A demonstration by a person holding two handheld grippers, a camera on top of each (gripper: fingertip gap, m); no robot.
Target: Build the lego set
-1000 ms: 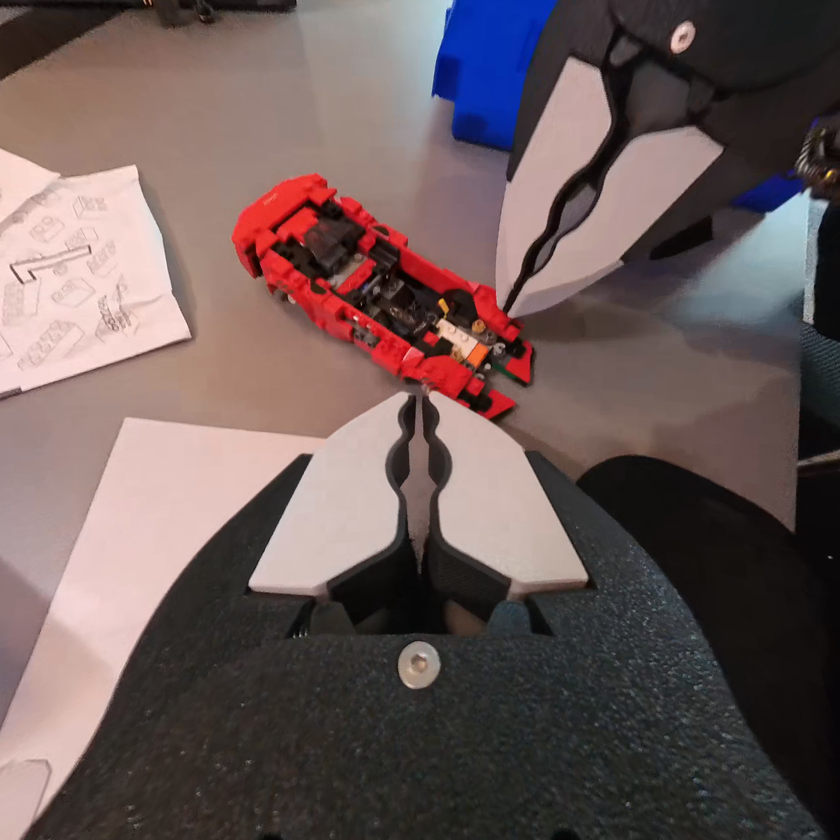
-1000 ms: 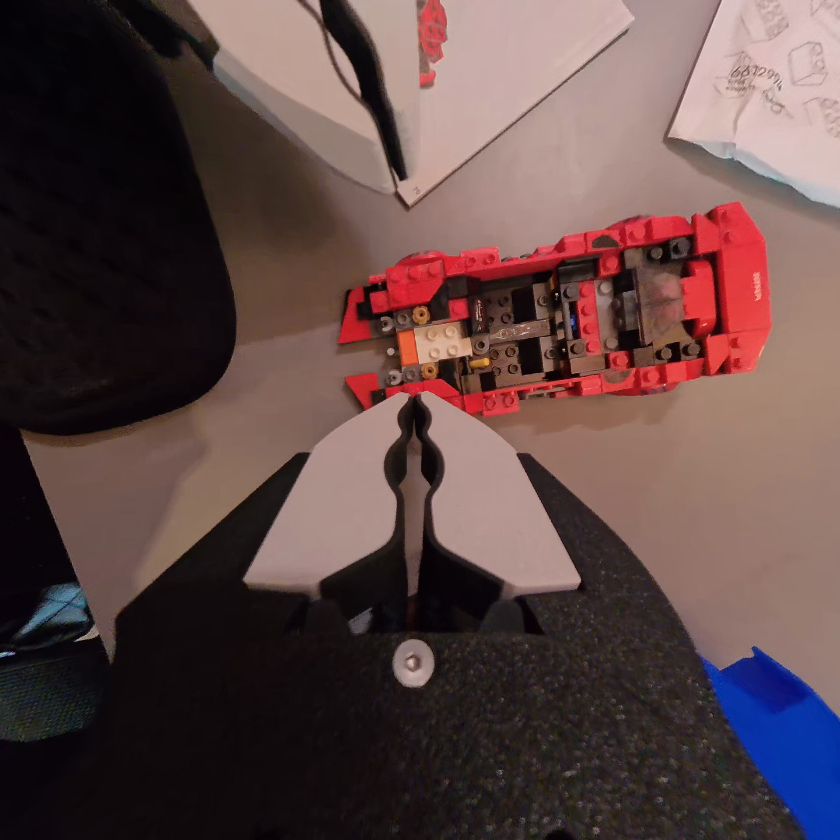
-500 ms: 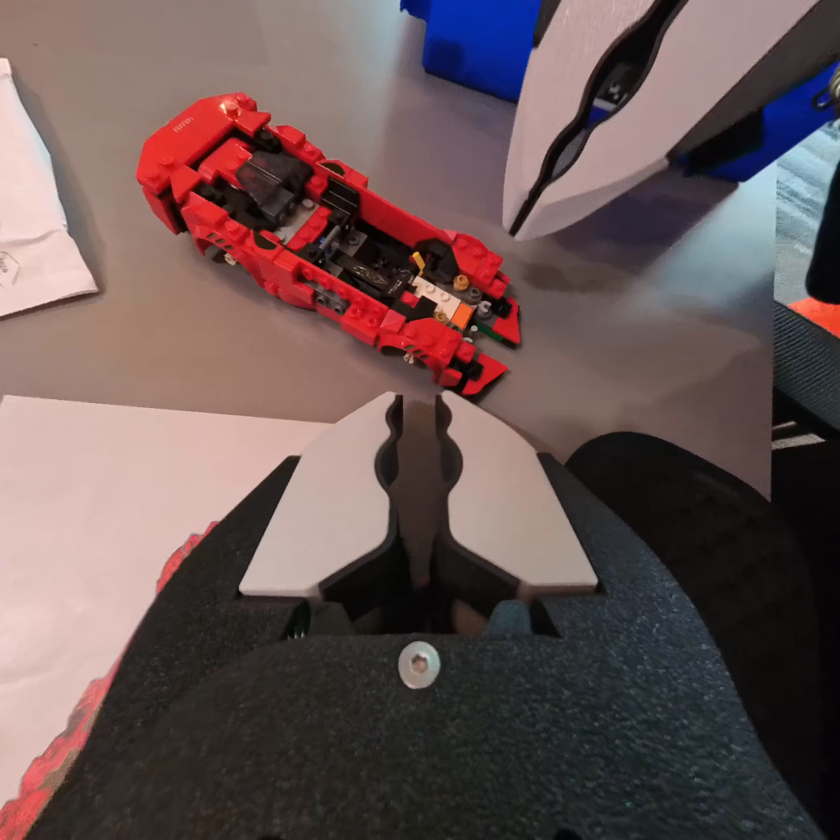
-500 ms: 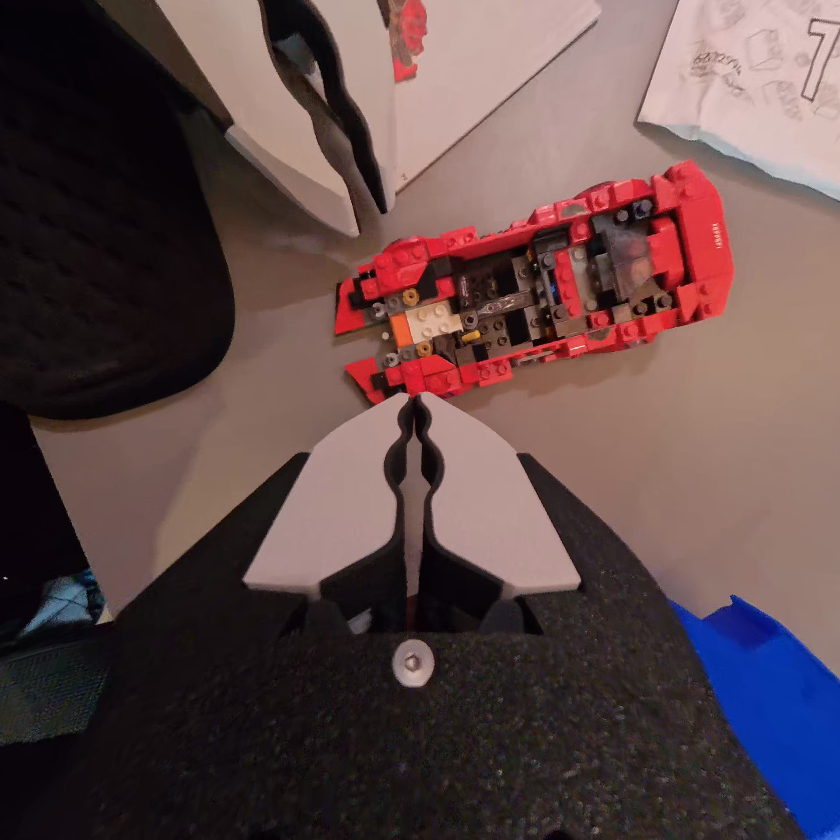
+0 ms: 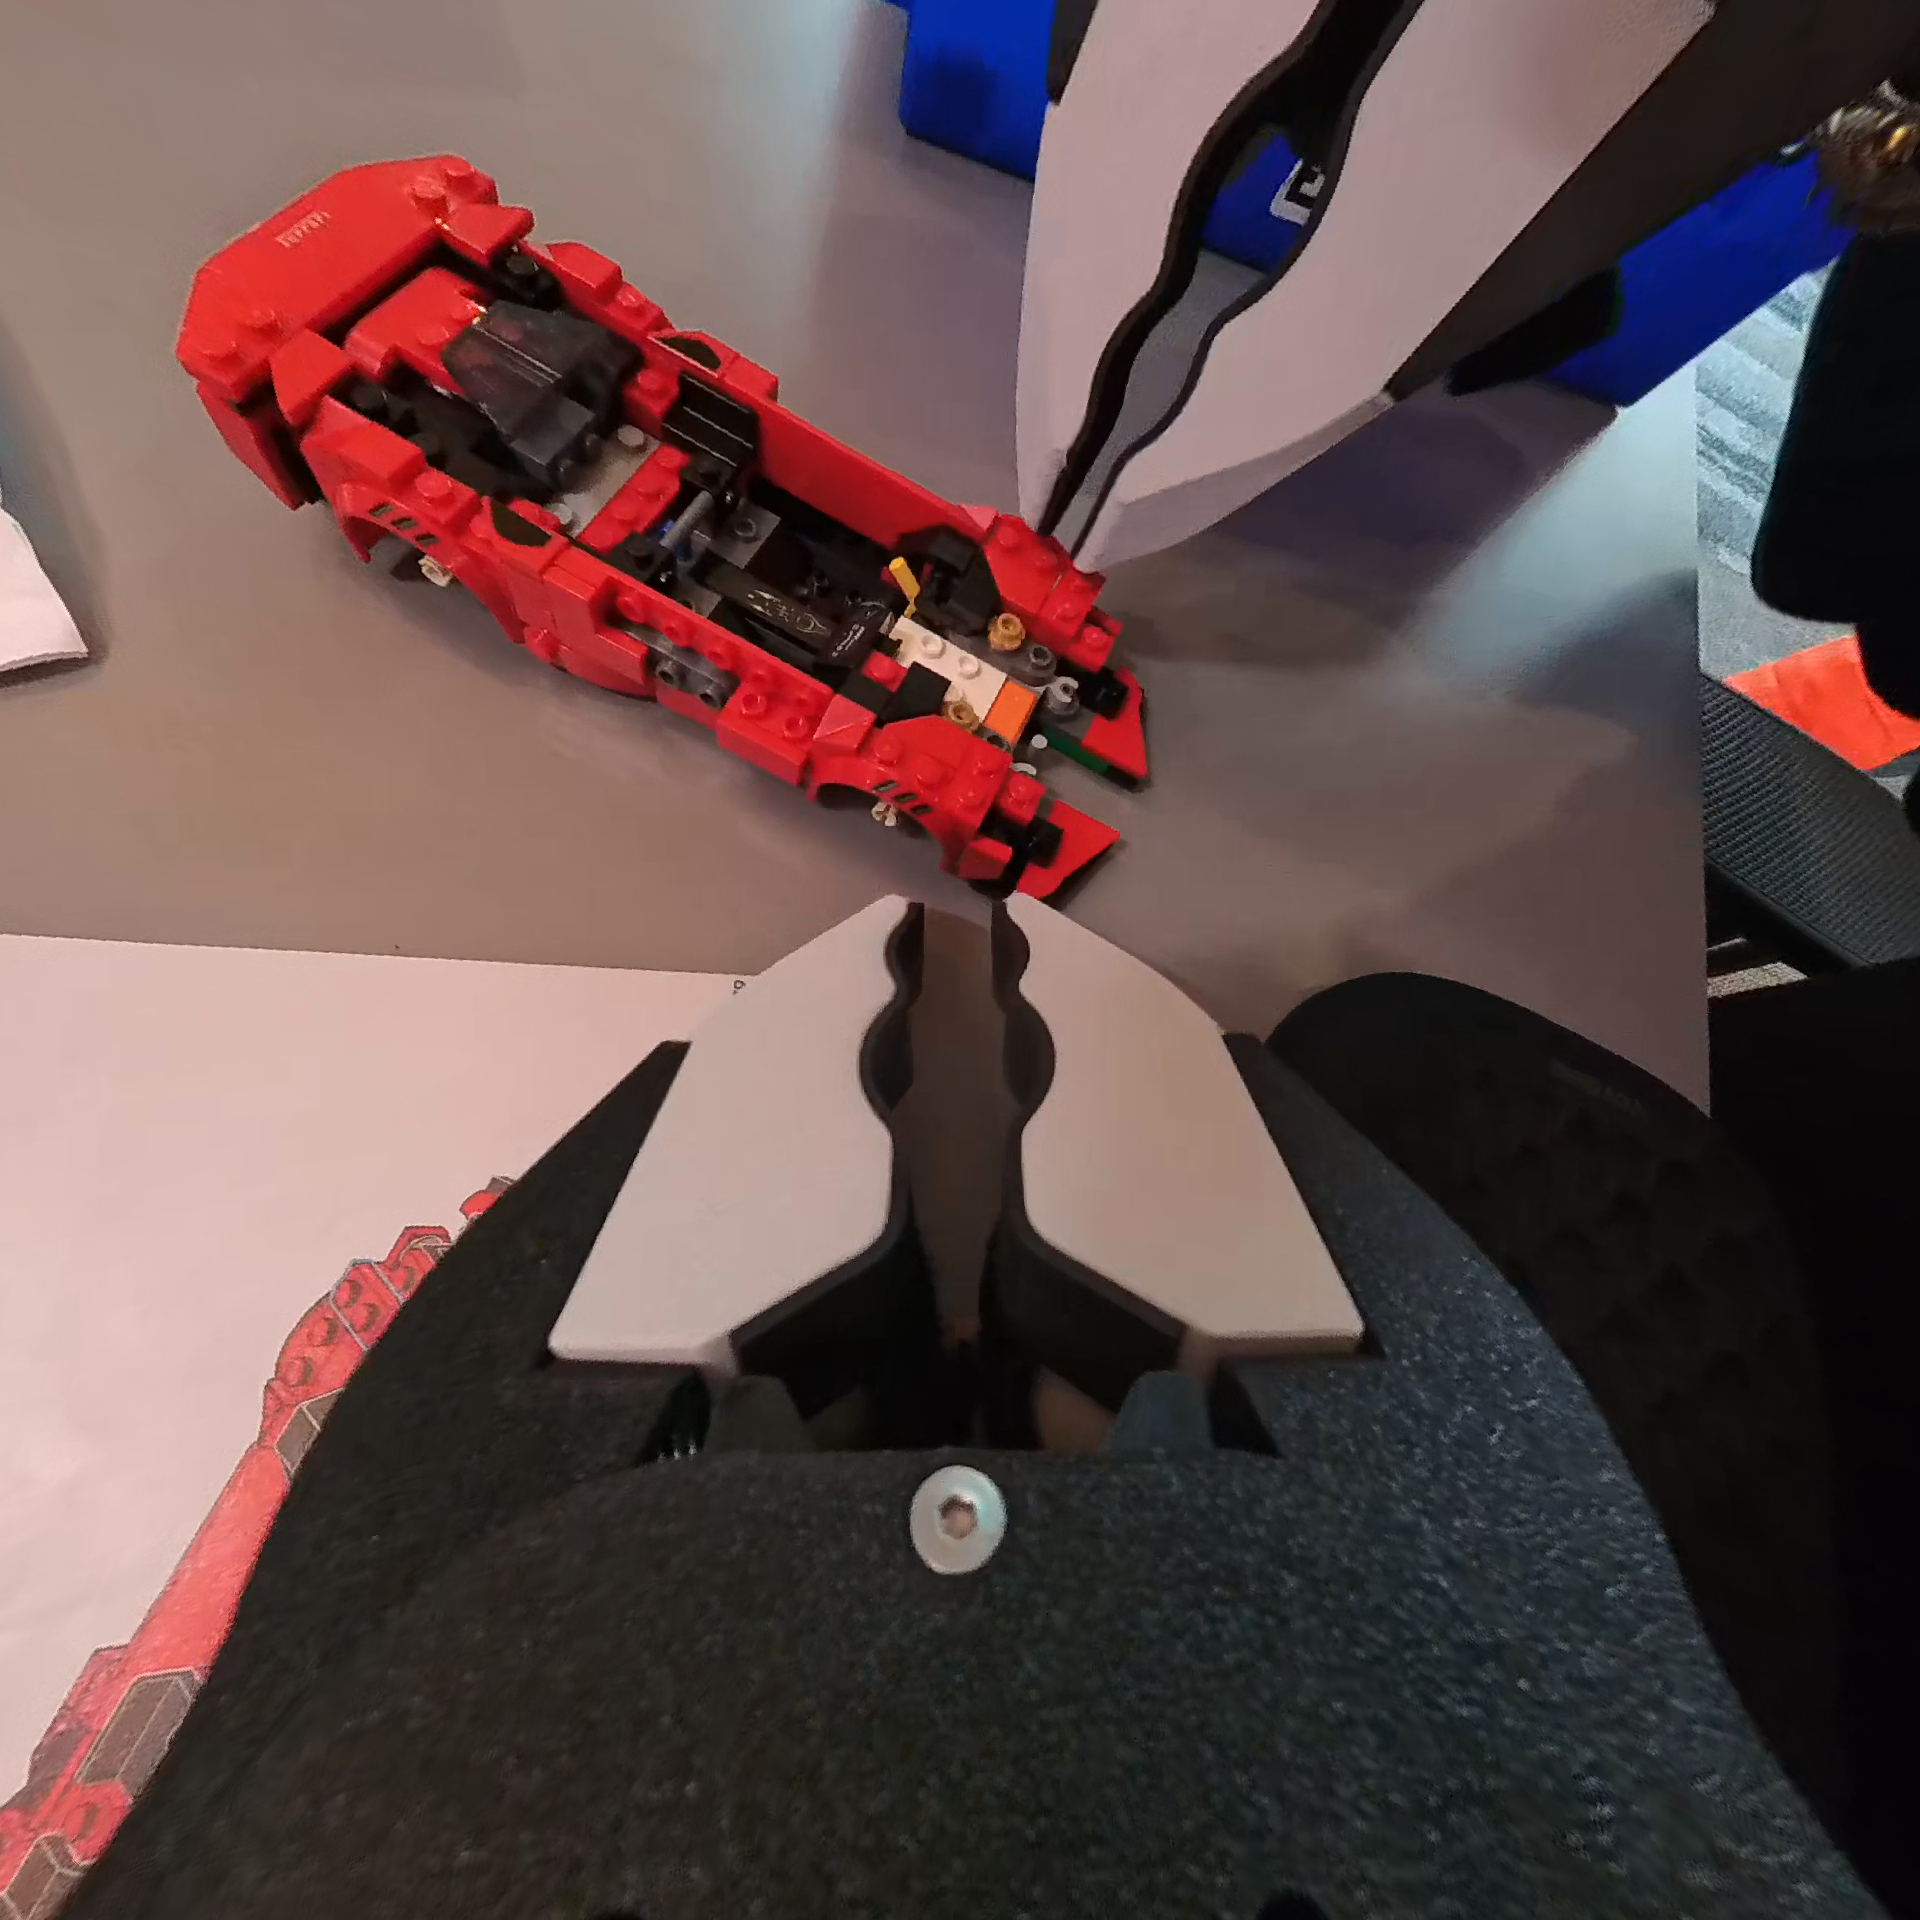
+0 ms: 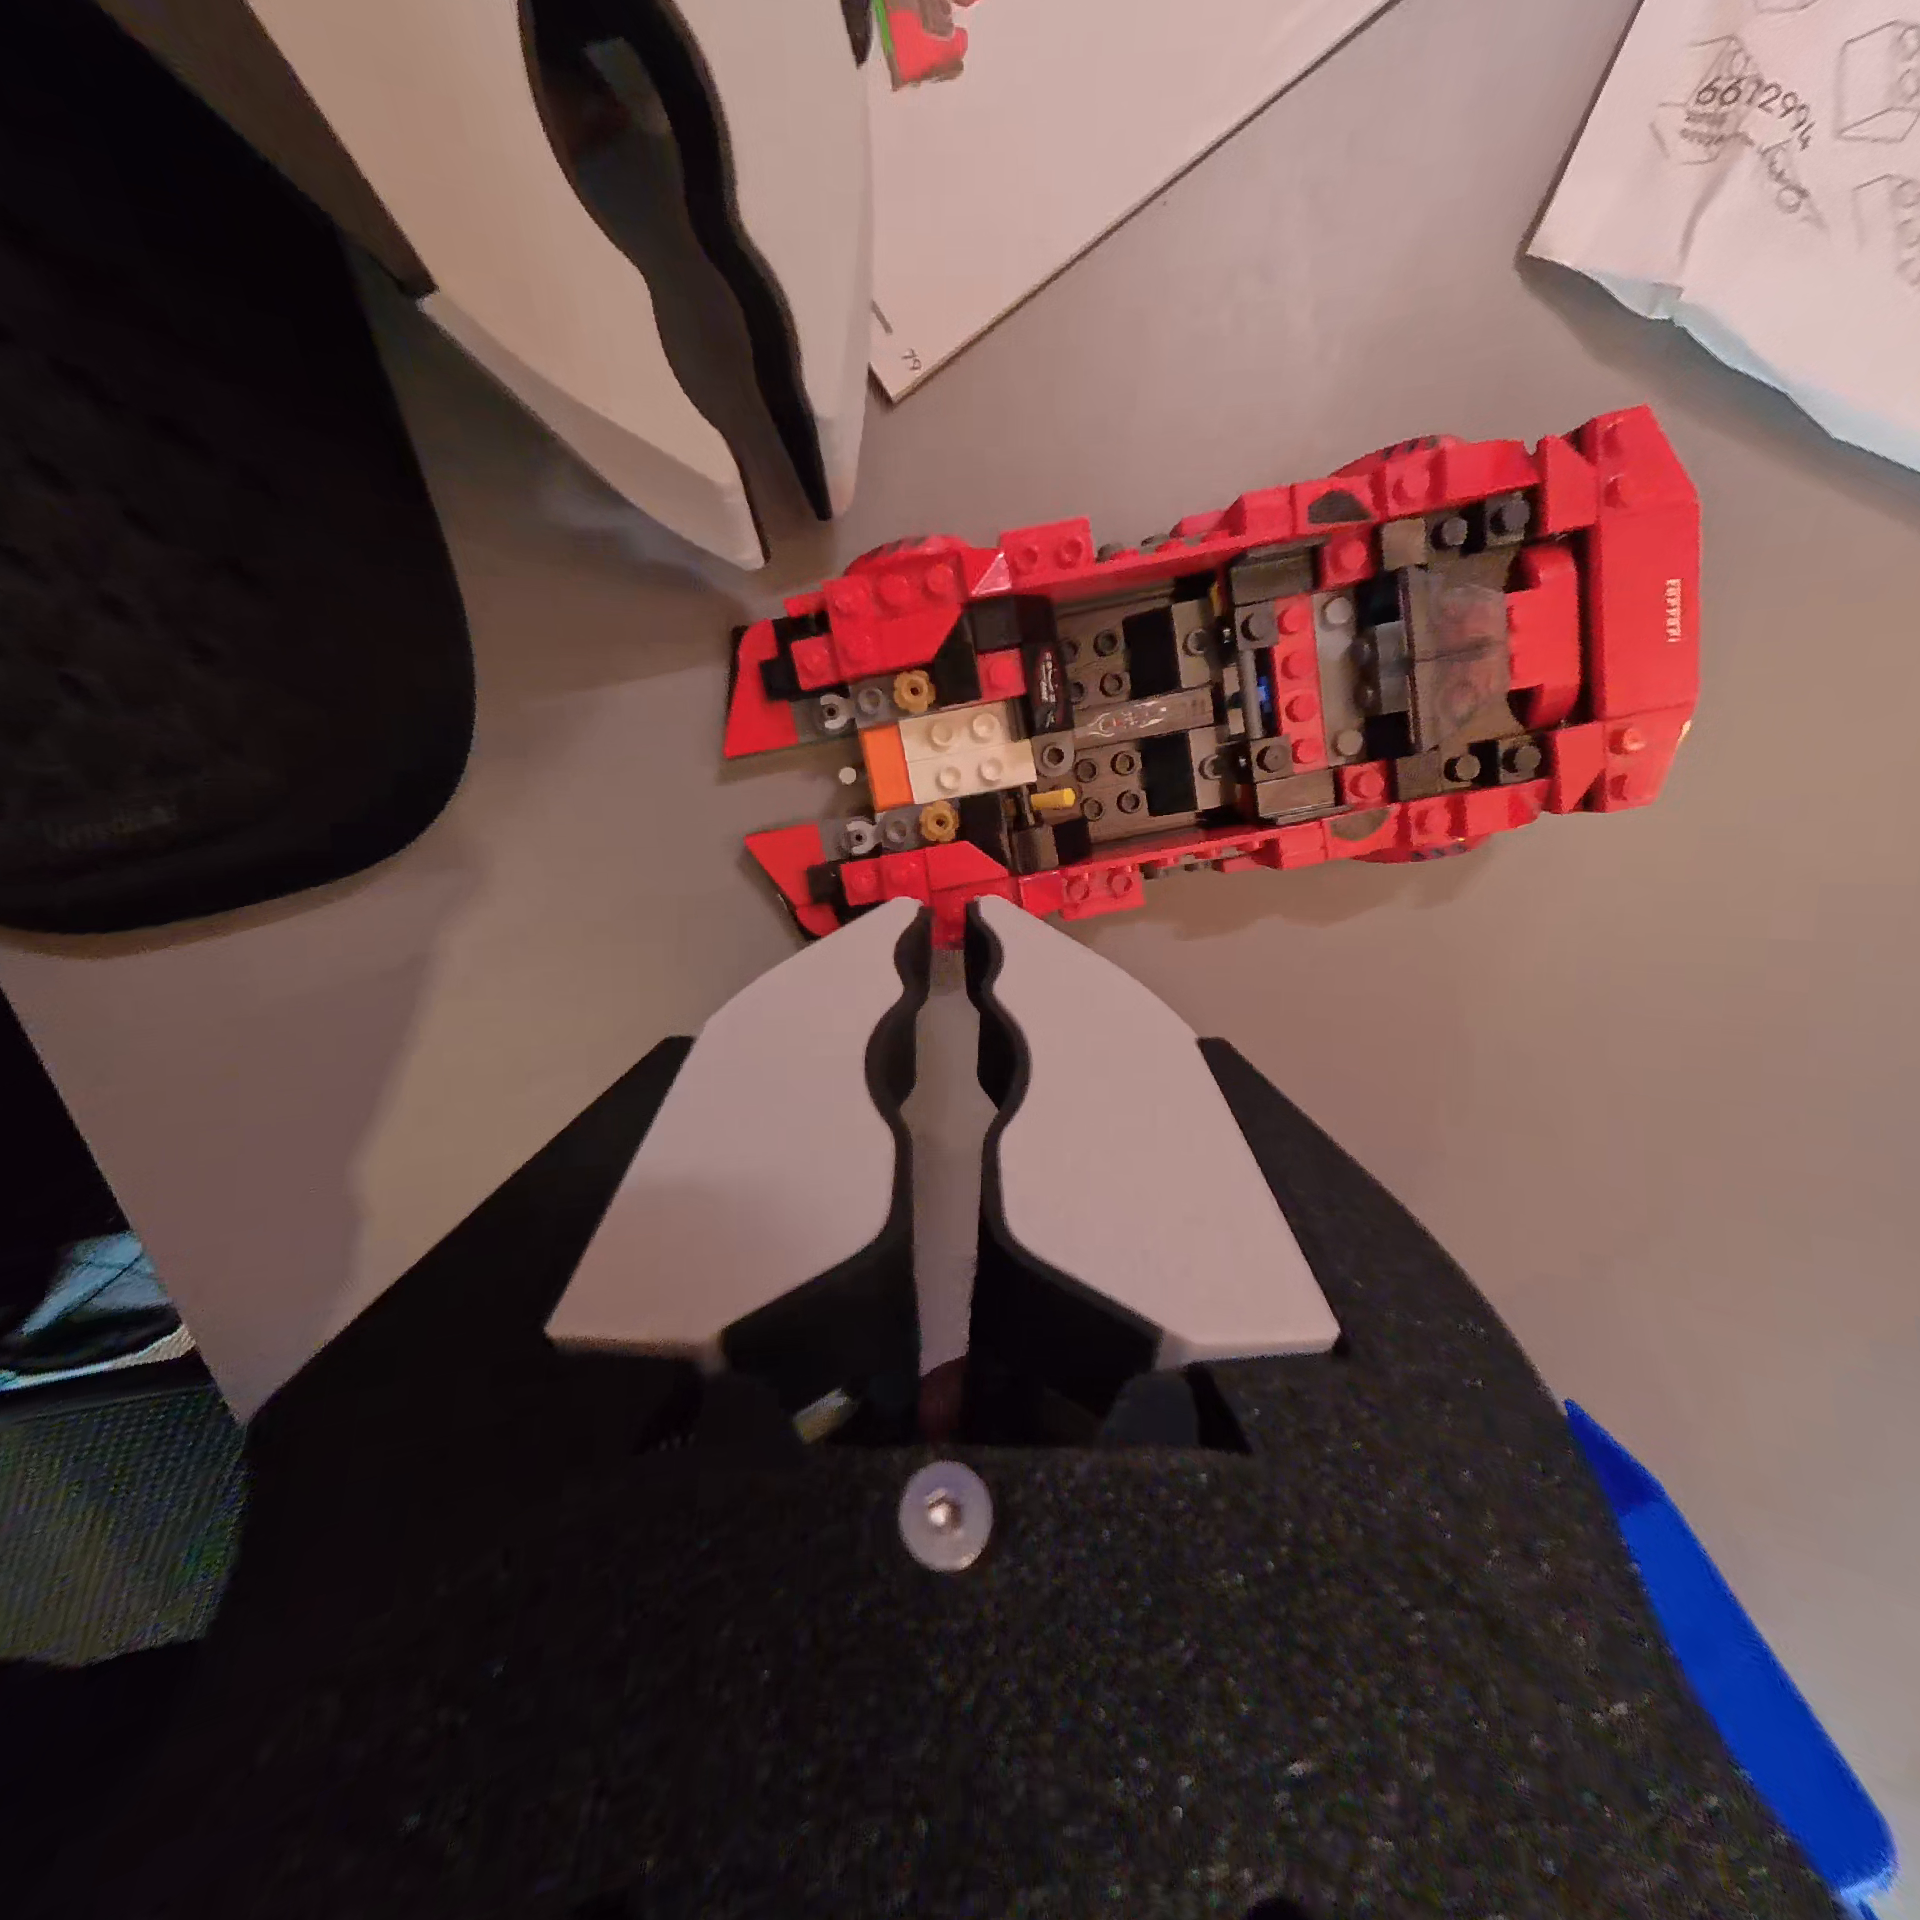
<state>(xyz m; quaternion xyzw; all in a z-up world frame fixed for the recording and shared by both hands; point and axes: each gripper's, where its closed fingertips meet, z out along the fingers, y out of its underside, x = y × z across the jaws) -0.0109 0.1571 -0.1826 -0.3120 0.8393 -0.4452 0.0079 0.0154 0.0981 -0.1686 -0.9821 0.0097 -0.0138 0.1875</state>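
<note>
Left gripper (image 5: pixel 954 914) held low, pointing forward and slightly down, grey fingers (image 5: pixel 774 1122) parted by a narrow gap with nothing between them. Right gripper (image 6: pixel 945 912) reaching in from the opposite side, tips angled steeply down, fingers (image 6: pixel 1132 1132) separated by only a thin slit, tighter than the left pair. Both sets of tips facing each other, near but apart.

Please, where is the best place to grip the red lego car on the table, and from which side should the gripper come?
Probably grip the red lego car across its long flat side walls at mid-body, coming from above. The forked end is thin and the open middle shows loose-looking small parts.
</note>
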